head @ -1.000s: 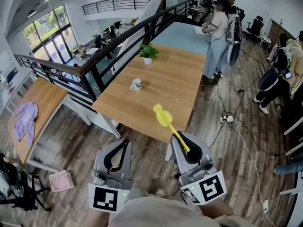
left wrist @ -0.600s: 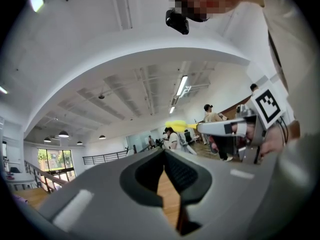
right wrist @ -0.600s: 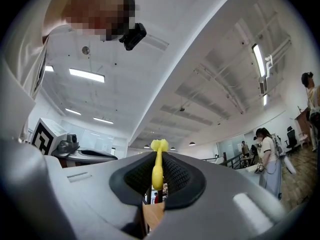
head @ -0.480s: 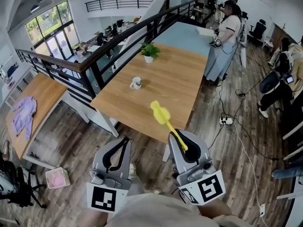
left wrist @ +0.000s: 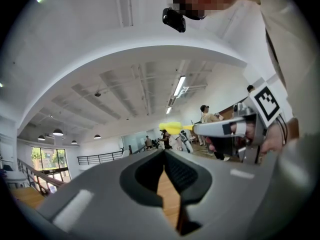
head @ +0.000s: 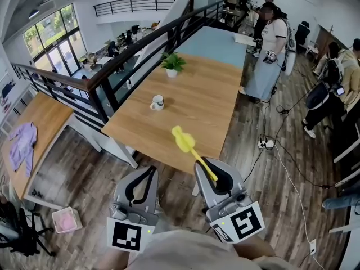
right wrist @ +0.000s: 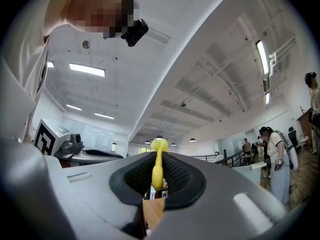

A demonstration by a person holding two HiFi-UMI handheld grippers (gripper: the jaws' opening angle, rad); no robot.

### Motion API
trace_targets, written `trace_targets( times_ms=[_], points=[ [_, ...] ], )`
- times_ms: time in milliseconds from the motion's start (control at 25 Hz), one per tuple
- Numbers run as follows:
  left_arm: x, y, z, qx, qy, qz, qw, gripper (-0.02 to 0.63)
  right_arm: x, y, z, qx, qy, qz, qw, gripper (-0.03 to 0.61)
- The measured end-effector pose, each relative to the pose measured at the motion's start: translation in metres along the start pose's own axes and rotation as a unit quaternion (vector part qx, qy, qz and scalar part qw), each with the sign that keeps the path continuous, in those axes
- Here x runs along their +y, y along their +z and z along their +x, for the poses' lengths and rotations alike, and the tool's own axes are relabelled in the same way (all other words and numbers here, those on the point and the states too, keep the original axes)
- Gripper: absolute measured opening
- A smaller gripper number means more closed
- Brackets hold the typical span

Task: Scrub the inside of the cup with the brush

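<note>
A white cup [head: 157, 102] stands on the long wooden table [head: 214, 117], toward its left side, far ahead of both grippers. My right gripper [head: 212, 174] is shut on the handle of a yellow brush [head: 188, 145], whose head sticks out forward over the table's near edge. In the right gripper view the brush [right wrist: 158, 164] runs up between the closed jaws. My left gripper [head: 147, 172] is shut and holds nothing; it hangs beside the right one, short of the table. In the left gripper view its jaws [left wrist: 165, 154] meet, and the brush [left wrist: 176, 128] shows at the right.
A small potted plant [head: 171, 64] stands farther back on the table. A black railing [head: 140, 49] runs along the table's left. Several people [head: 271, 44] stand at the far right. Cables and a power strip [head: 265, 144] lie on the wood floor. A second table [head: 34, 128] is lower left.
Both grippers and the brush have shifted a little left and forward toward the table's near edge. The jaws have stayed as they were. The cup has not moved.
</note>
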State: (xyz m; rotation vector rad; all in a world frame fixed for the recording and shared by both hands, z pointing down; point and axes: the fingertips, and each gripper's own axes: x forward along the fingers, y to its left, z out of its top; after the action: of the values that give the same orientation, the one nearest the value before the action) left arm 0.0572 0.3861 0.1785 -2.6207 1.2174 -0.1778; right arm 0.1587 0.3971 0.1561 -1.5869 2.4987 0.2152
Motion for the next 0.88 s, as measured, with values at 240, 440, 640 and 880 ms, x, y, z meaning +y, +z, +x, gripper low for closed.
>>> trace_targets(
  times_ms=[240,440,640,880],
  points=[
    [0.043,-0.018,0.024,0.004,-0.006,-0.007,0.9999,0.002,-0.001,-0.015,0.051,0.014,0.004,-0.008,1.000,0.034],
    [0.094,-0.036,0.054,0.011,0.000,-0.024,0.9996,0.002,-0.007,-0.031,0.111,0.024,0.005,0.001,1.000,0.034],
    [0.165,-0.054,0.087,0.017,0.006,-0.038,0.9991,0.002,-0.006,-0.044,0.186,0.035,0.010,-0.005,0.999,0.034],
    [0.237,-0.058,0.131,-0.005,-0.004,-0.041,0.9991,0.002,-0.009,-0.053,0.265,0.054,-0.001,-0.027,0.998,0.034]
  ],
)
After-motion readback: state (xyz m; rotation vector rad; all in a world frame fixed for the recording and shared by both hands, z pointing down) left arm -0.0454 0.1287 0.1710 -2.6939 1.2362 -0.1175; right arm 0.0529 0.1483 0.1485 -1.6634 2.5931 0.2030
